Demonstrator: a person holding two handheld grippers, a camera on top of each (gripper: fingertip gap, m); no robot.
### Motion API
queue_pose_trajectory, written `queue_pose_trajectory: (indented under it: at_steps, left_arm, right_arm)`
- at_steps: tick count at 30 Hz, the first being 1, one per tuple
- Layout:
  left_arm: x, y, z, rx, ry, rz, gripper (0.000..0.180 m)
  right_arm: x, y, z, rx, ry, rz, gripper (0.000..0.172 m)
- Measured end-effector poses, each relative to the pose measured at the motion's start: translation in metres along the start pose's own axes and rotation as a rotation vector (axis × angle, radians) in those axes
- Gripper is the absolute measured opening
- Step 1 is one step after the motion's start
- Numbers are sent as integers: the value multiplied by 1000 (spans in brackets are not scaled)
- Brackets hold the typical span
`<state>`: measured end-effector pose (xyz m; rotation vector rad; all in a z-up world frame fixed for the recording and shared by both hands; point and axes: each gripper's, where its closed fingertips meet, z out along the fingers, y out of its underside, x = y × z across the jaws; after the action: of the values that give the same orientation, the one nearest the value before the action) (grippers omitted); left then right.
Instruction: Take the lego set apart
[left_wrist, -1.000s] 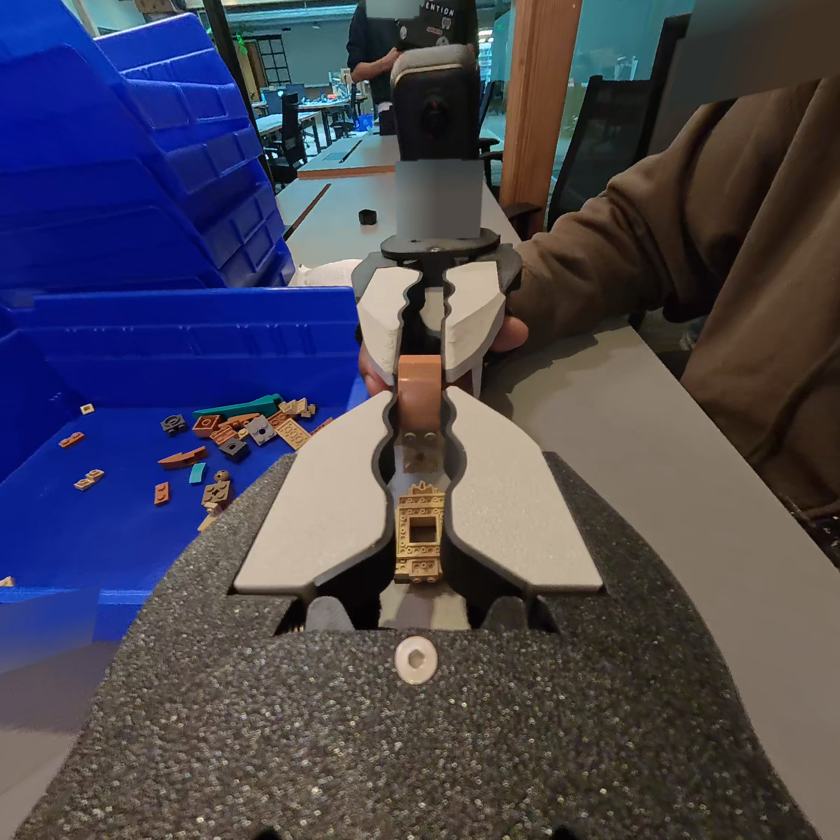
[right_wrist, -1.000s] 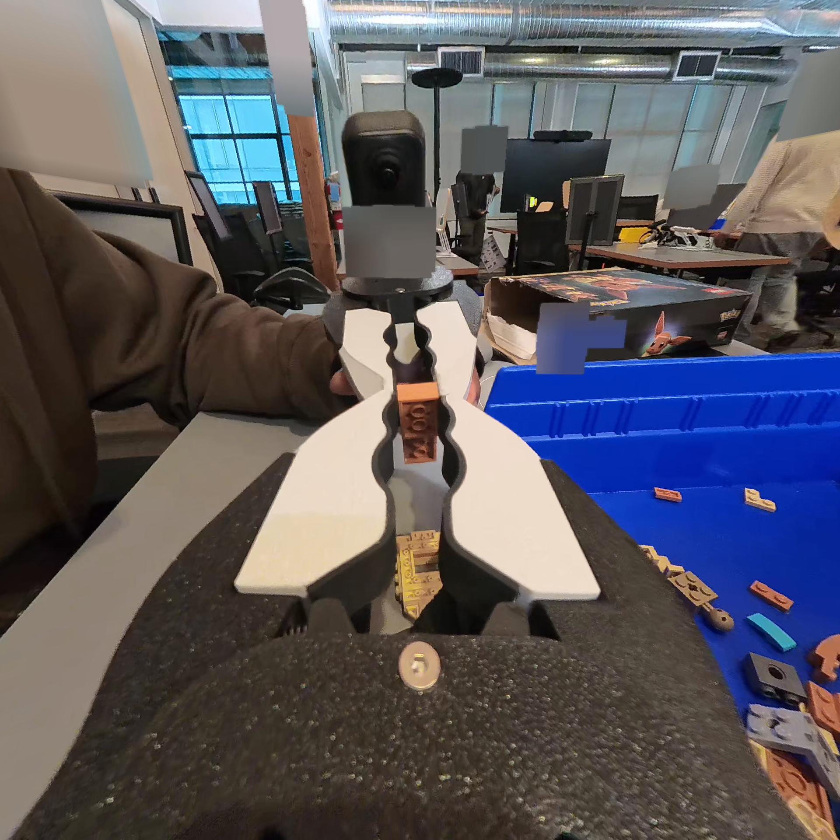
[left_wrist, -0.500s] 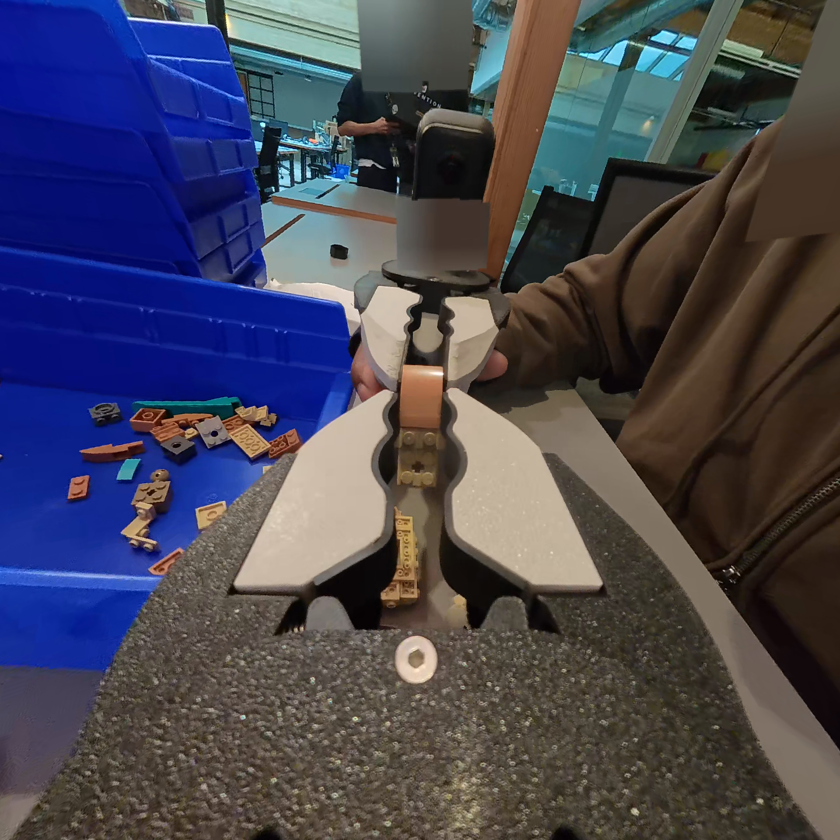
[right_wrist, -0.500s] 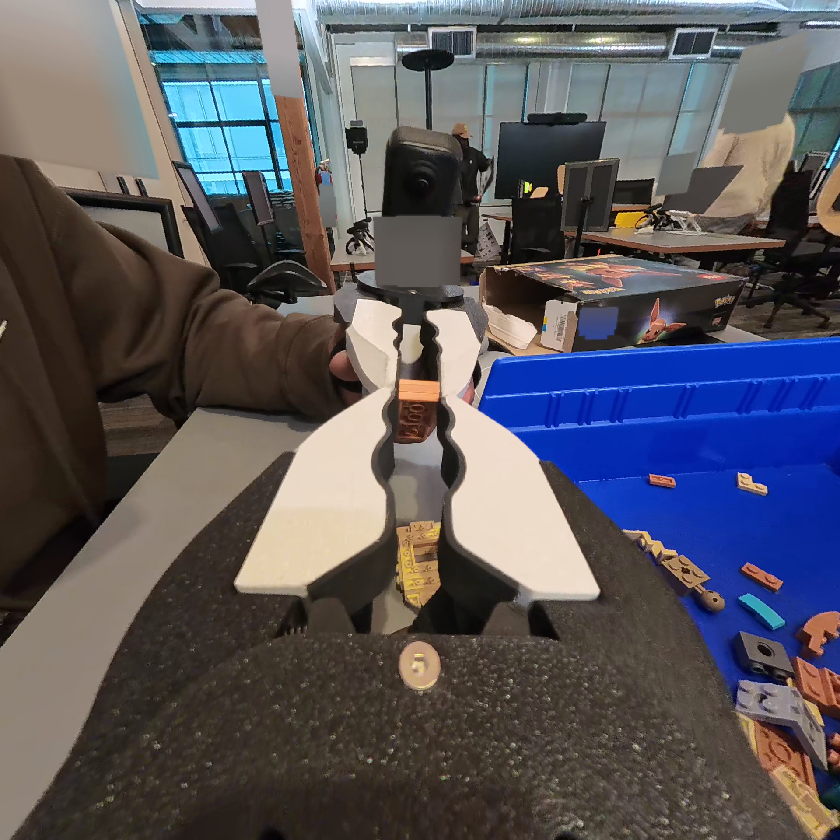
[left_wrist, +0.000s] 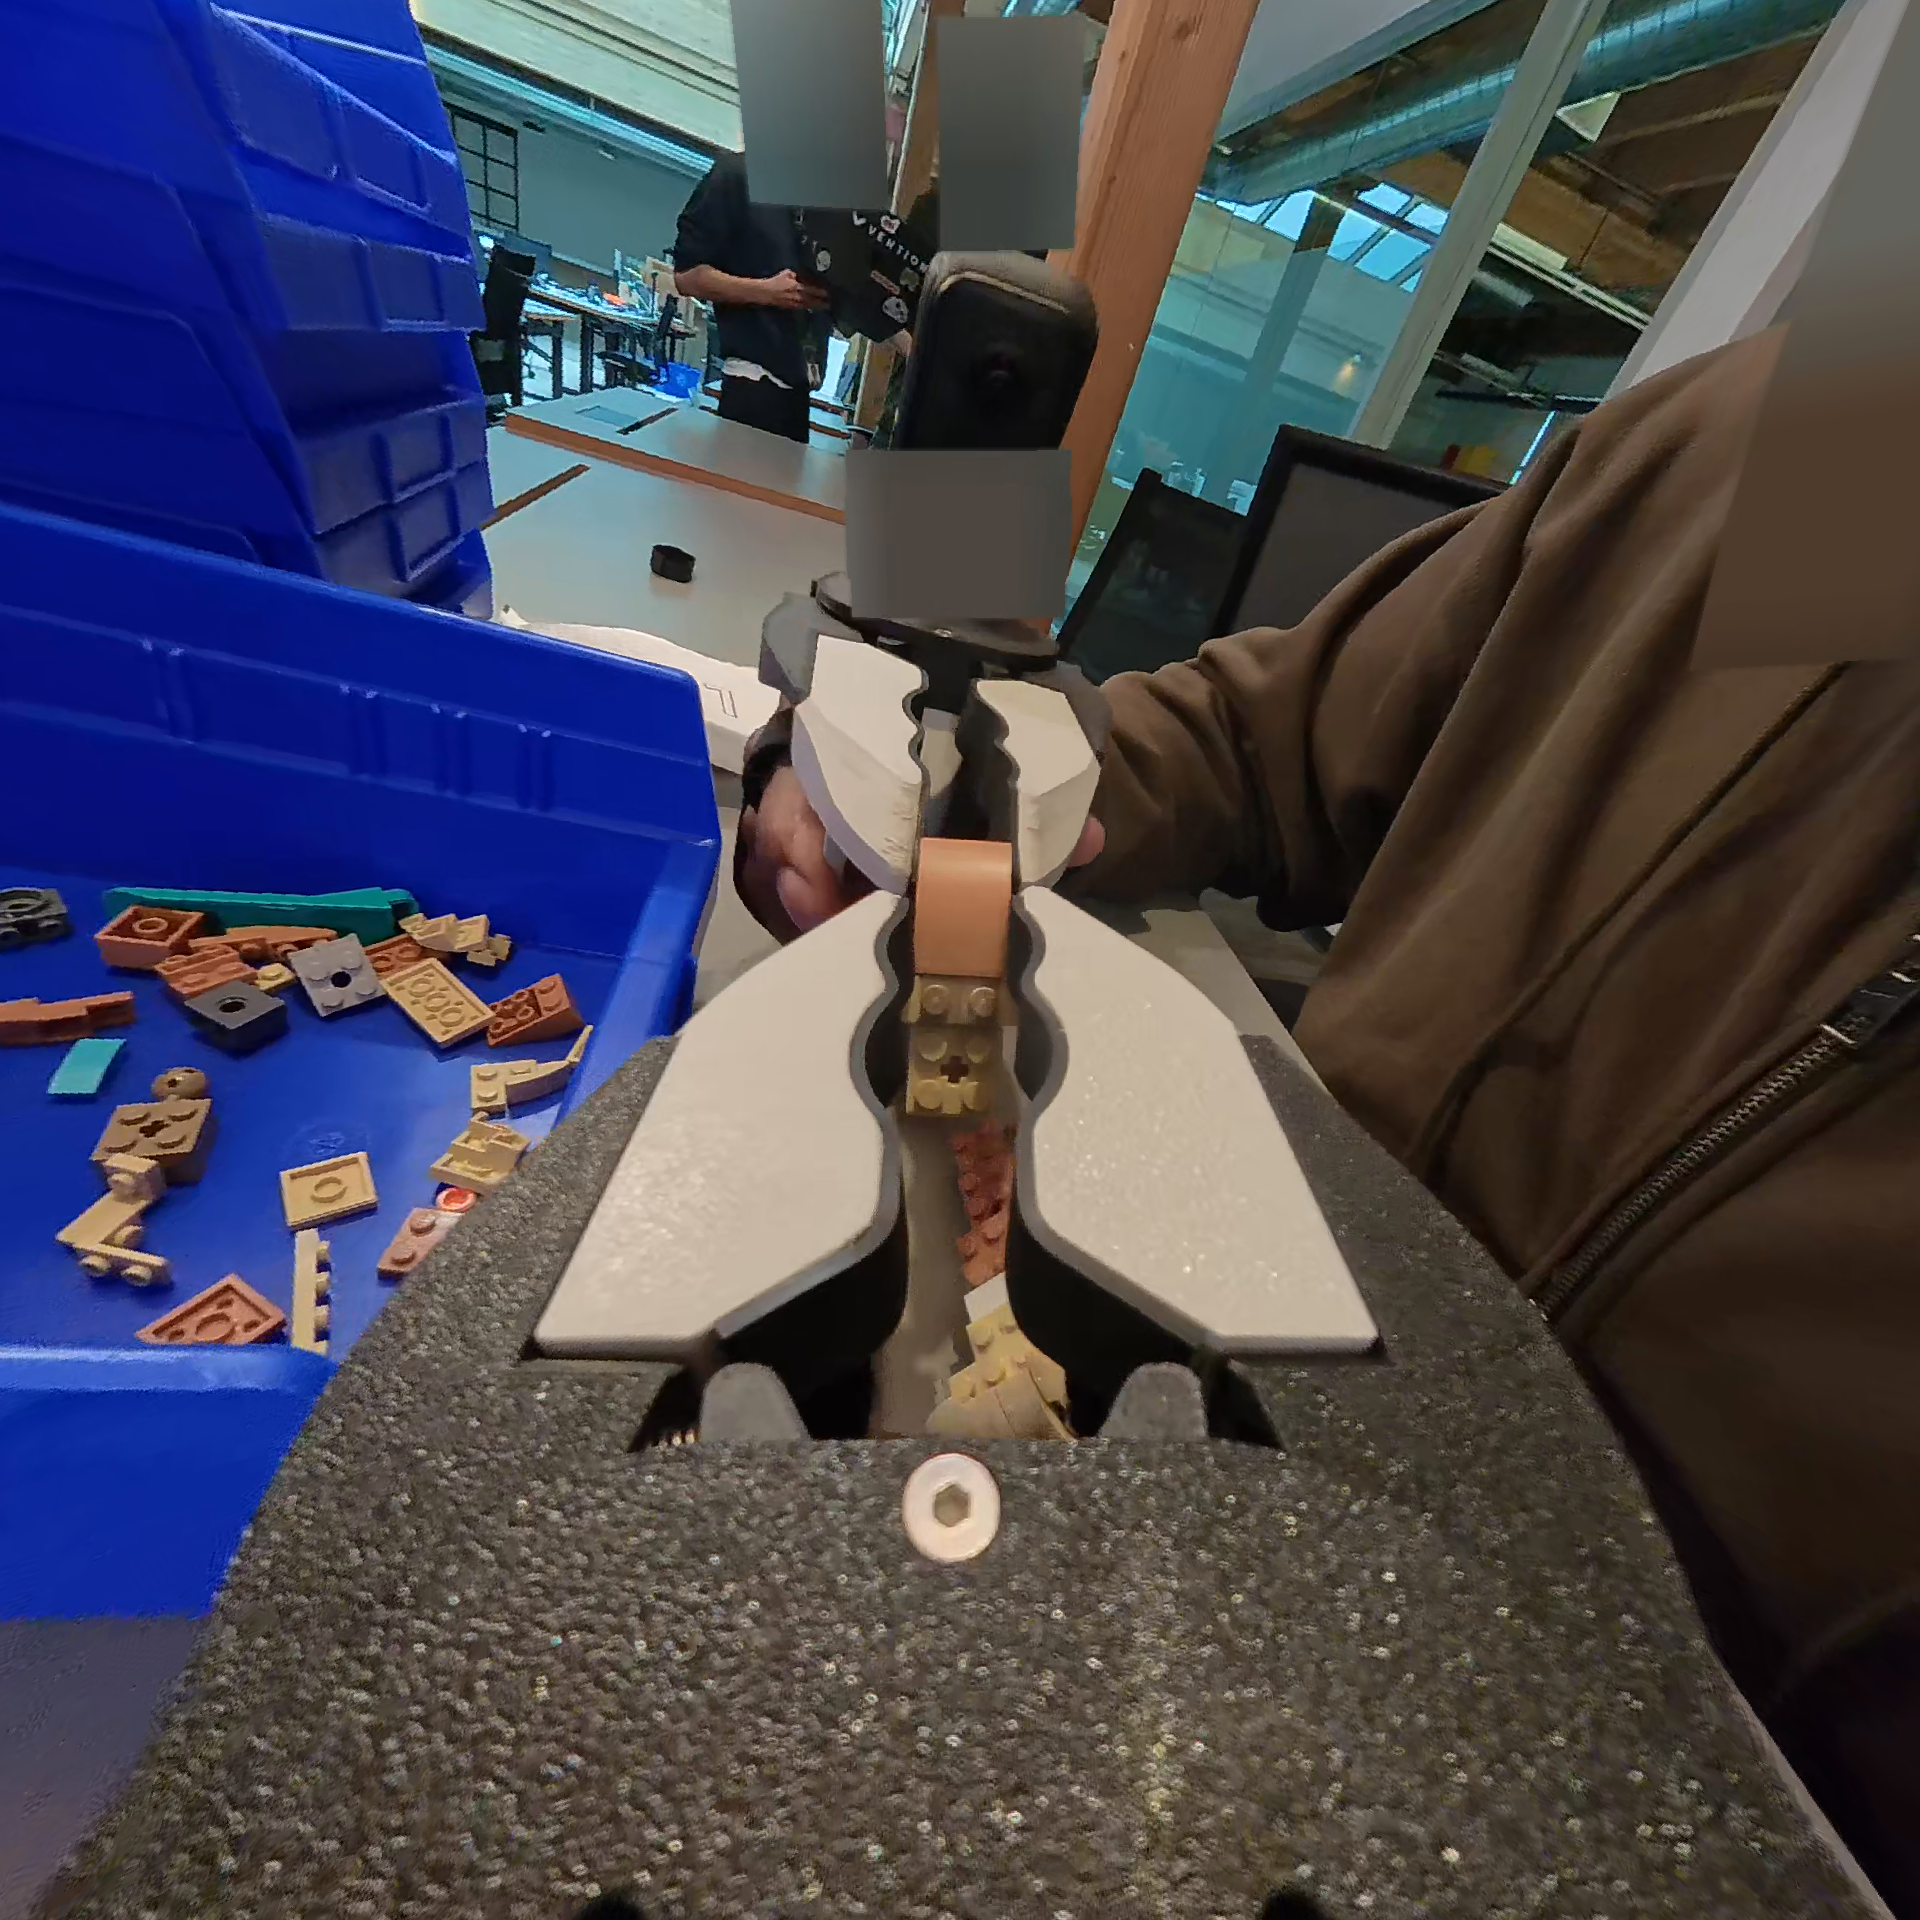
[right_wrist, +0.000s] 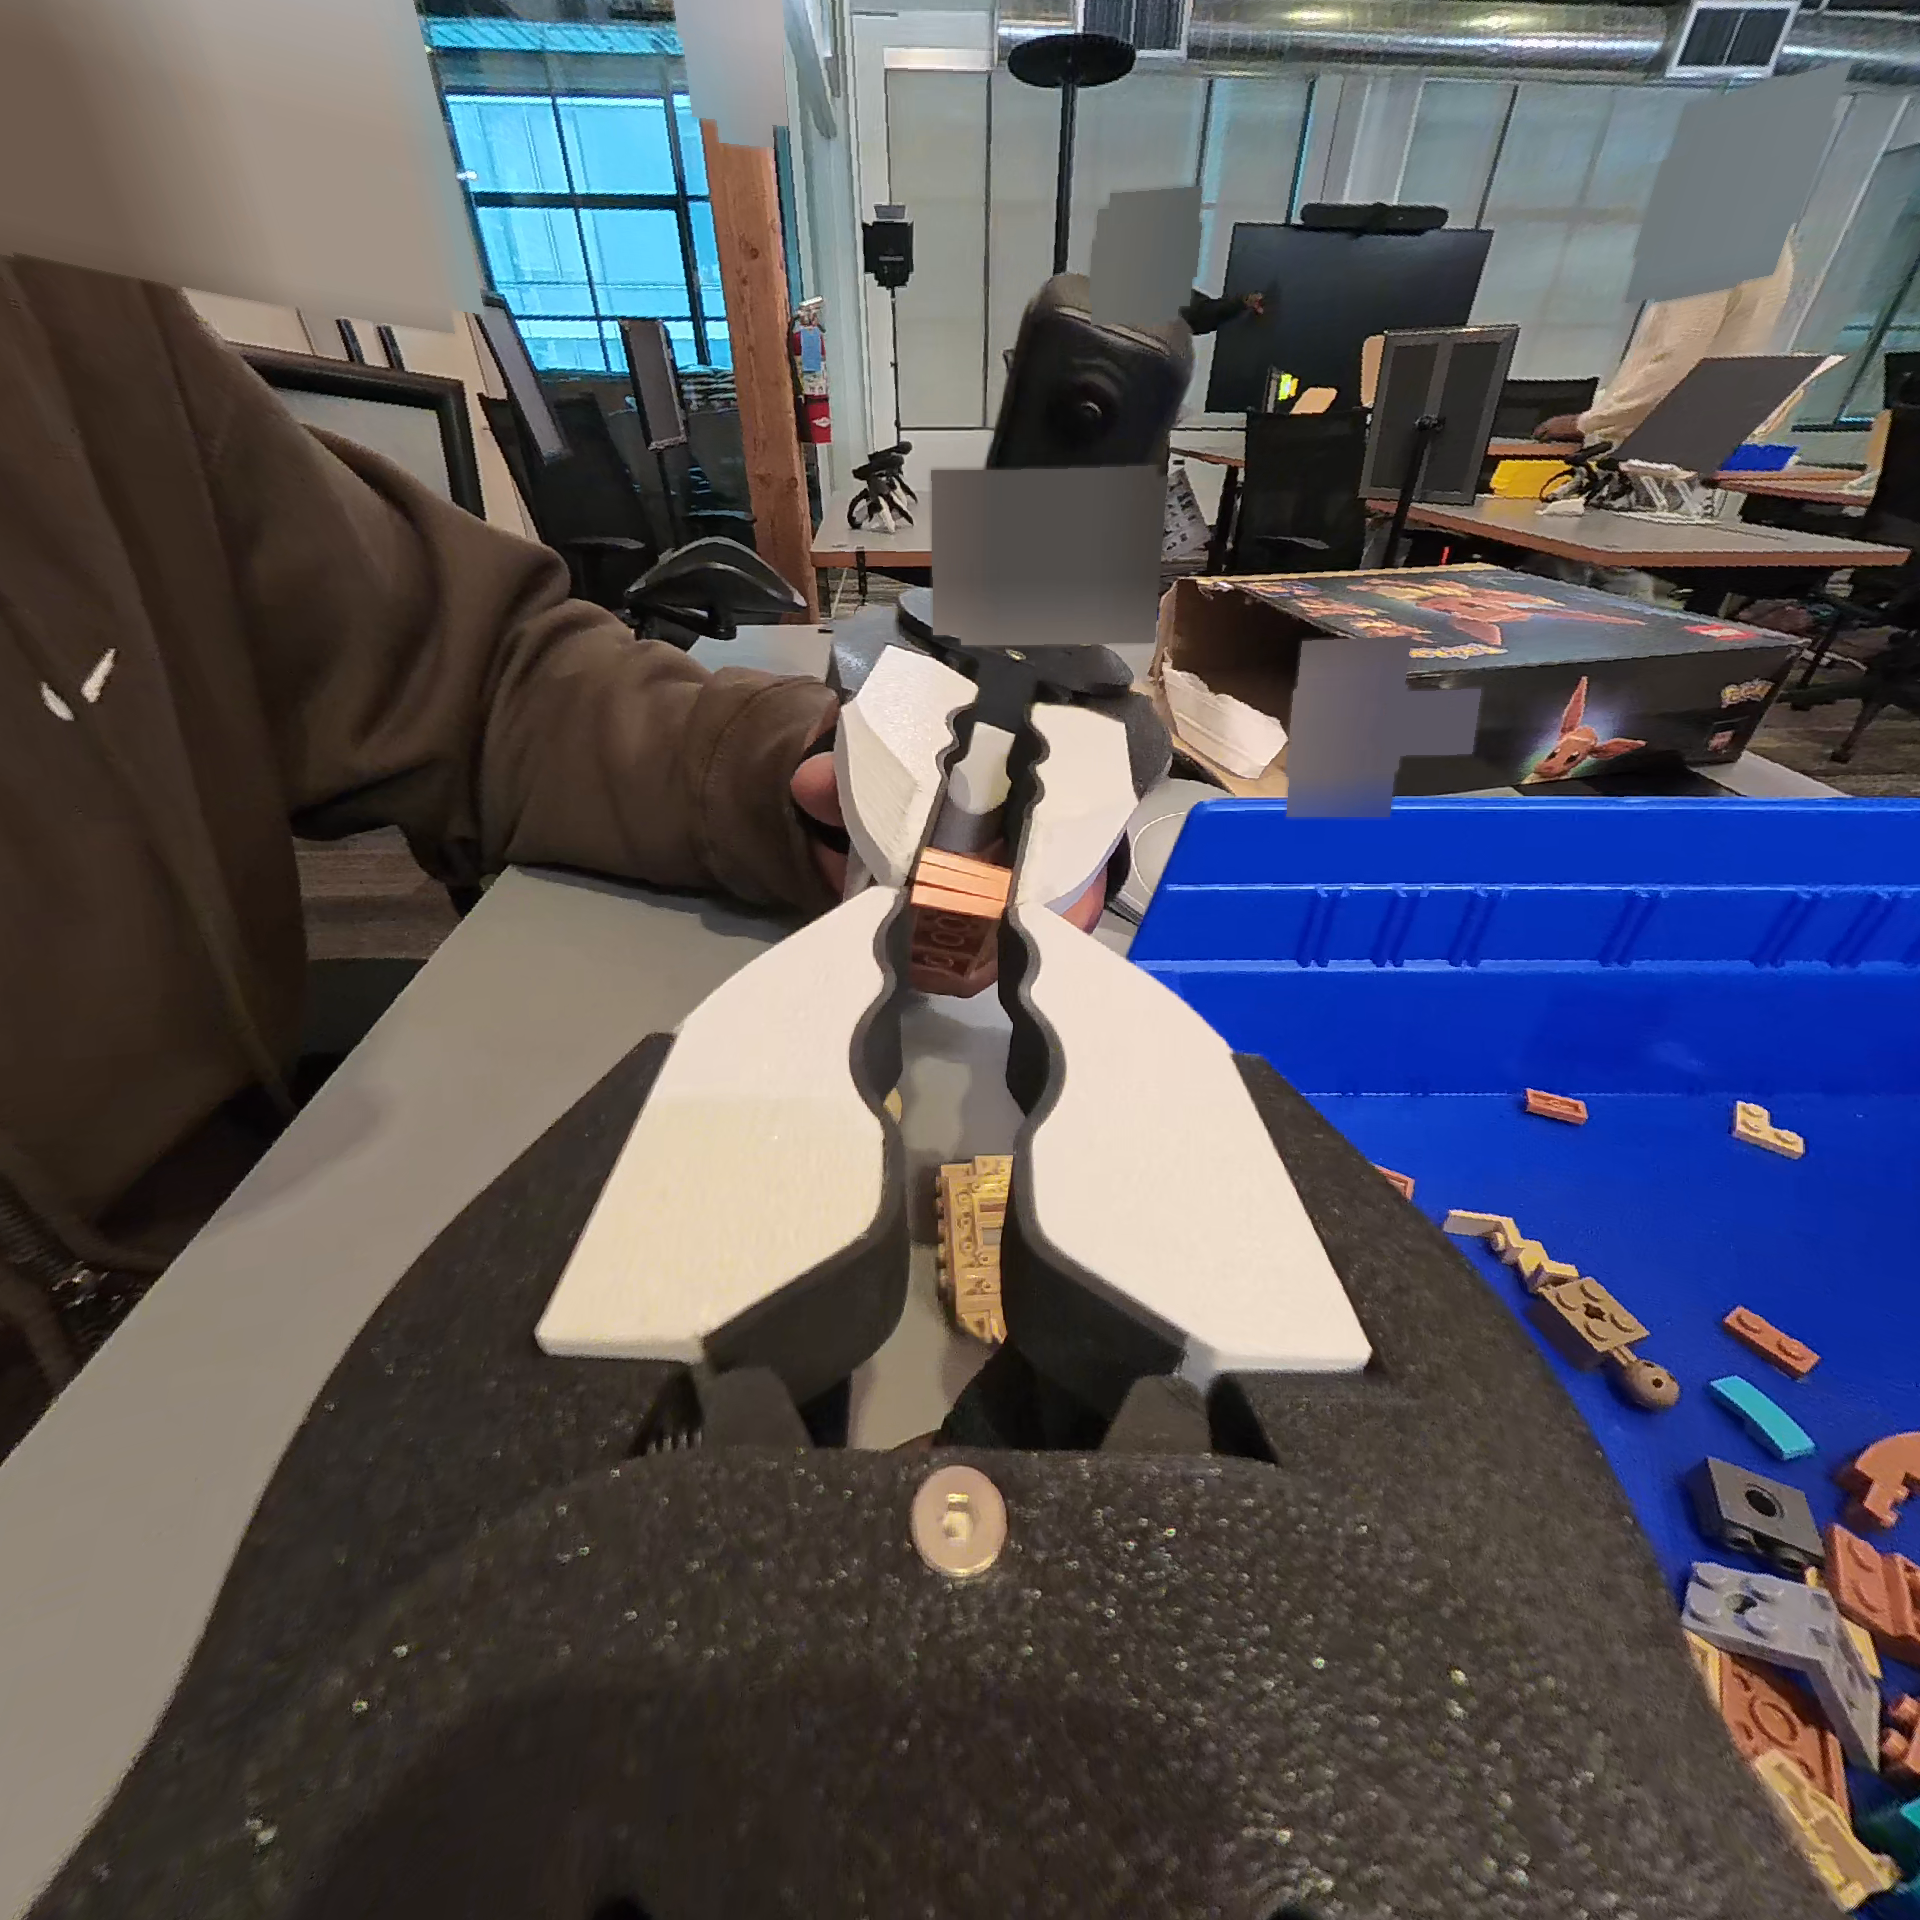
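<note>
You are keeping both tongs clamped tip to tip as a second ago, the left tongs (left_wrist: 961, 920) pinching the curved orange piece (left_wrist: 961, 904) and the right tongs (right_wrist: 956, 914), at their twelve o'clock, pinching the brown brick (right_wrist: 945, 943), while tipping the left upward above the worktop (right_wrist: 468, 1018), with the blue bin (left_wrist: 364, 748) at nine o'clock.

A blue bin (left_wrist: 364, 727) holds loose bricks (left_wrist: 436, 1003). Stacked blue bins (left_wrist: 208, 312) stand behind it. A printed box (right_wrist: 1558, 665) lies on the grey table (right_wrist: 312, 1143) behind.
</note>
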<state>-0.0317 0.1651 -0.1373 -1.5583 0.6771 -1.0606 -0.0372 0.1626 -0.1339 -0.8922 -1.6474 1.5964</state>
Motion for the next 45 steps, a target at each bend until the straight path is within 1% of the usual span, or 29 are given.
queue_pose_trajectory:
  at_steps: [9,11,12,14,15,16,19,22,25,26,27,29,30,31,34,38,40,42,45]
  left_arm:
    - [7,-2,1,36,69,-74,17]
    - [1,-19,-14,145,63,-124,17]
    - [-5,-26,-24,184,33,-128,16]
    - [-15,-32,-36,214,-34,-108,16]
    - [-15,-33,-38,229,-42,-107,16]
    - [-15,-34,-37,235,-50,-93,16]
    - [-14,-27,-30,191,-79,-45,16]
    - [-14,-24,-27,188,-87,-36,16]
    - [-14,-28,-29,230,-85,-54,16]
    - [-14,-30,-31,251,-79,-66,16]
    - [-15,-32,-32,277,-78,-79,16]
    - [-17,-36,-36,335,-64,-124,16]
    - [-18,-38,-38,369,-54,-155,16]
    - [-20,-40,-40,403,-44,-187,16]
    - [-24,-45,-48,488,-13,-267,16]
    - [-25,-51,-54,559,-6,-293,16]
    - [-26,-50,-52,559,-18,-286,16]
    - [-24,-46,-47,535,-26,-273,16]
    - [-21,-44,-40,512,-23,-257,16]
  right_arm:
    - [-8,-1,-3,-4,-41,-9,15]
    - [-3,-5,-10,24,-21,4,15]
    - [3,-10,-15,51,6,19,15]
    - [12,-19,-23,103,50,51,16]
    - [13,-21,-24,111,61,47,15]
    - [16,-23,-24,112,93,30,16]
    - [30,-23,-23,106,229,4,16]
    - [30,-26,-22,122,249,-9,16]
    - [38,-29,-22,137,302,-7,16]
    - [45,-28,-22,130,343,-5,16]
    - [57,-26,-22,107,420,1,16]
    - [87,-14,-26,-7,627,26,19]
    - [94,-9,-27,-55,683,36,29]
    - [95,-9,-25,-75,698,45,33]
    - [84,-17,-12,-42,648,66,34]
    - [58,-20,14,-1,447,142,33]
    - [43,-19,26,13,335,220,33]
    - [36,-17,34,17,285,266,33]
    - [28,-11,41,-8,235,287,34]
